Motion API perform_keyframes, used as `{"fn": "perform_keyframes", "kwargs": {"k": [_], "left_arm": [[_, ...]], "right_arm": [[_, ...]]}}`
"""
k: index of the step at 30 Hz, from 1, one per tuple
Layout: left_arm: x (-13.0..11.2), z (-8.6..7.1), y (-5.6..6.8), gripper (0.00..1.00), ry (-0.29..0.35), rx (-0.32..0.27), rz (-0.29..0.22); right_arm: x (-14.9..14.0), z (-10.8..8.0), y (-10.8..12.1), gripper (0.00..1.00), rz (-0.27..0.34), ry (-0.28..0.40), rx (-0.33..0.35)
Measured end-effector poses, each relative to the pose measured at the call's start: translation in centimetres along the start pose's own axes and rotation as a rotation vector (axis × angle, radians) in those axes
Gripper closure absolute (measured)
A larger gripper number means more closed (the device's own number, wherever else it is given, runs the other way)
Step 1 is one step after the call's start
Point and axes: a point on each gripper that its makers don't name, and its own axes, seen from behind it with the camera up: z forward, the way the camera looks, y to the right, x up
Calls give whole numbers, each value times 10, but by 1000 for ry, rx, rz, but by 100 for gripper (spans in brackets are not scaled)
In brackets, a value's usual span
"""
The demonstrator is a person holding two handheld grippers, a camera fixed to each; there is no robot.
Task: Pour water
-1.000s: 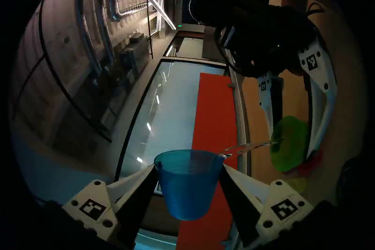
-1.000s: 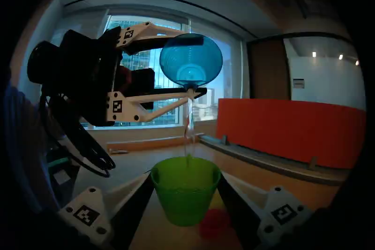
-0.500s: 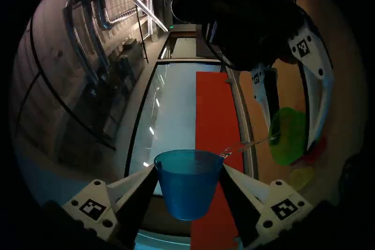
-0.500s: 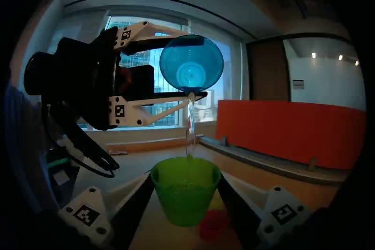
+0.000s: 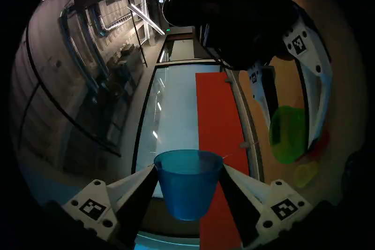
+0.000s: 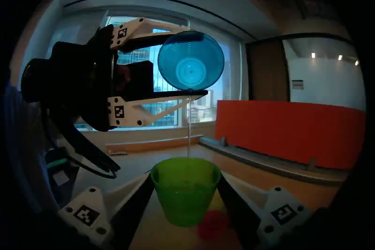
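Note:
In the left gripper view my left gripper (image 5: 188, 189) is shut on a blue cup (image 5: 188, 184), tipped on its side. The right gripper view shows that blue cup (image 6: 191, 61) mouth-on, high above a green cup (image 6: 186, 189), held by the left gripper (image 6: 187, 64). A thin thread of water (image 6: 189, 123) falls from its rim into the green cup. My right gripper (image 6: 186, 196) is shut on the green cup, which stands upright with water inside. The left gripper view shows the green cup (image 5: 288, 133) between the right gripper's fingers (image 5: 320, 76).
A wooden tabletop (image 6: 154, 222) lies under the green cup. A red cup (image 6: 213, 222) and a yellow cup (image 5: 305, 174) sit on it close by. An orange panel (image 6: 290, 130) runs along the right, and large windows (image 6: 140, 90) are behind.
The blue cup has tipped further, so its mouth faces the right gripper's camera more squarely. The water stream has thinned from a thick flow to a fine thread.

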Motion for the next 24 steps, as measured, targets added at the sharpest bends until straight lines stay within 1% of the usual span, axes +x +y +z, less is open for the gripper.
{"fn": "perform_keyframes", "kwargs": {"k": [6,15,19,21,24], "left_arm": [[2,-4,3,14,1,2,3],[-2,2,-6,14,8,-1,-22],[-4,4,-9,14,13,-5,-63],[-4,4,-11,14,14,-7,-93],[-5,4,-14,14,14,-4,-152]], "right_arm": [[-1,0,1,9,1,1,-2],[0,1,1,9,1,1,-4],[1,1,2,9,0,4,-5],[1,1,3,9,-1,5,-7],[2,1,4,9,1,10,-10]]}}
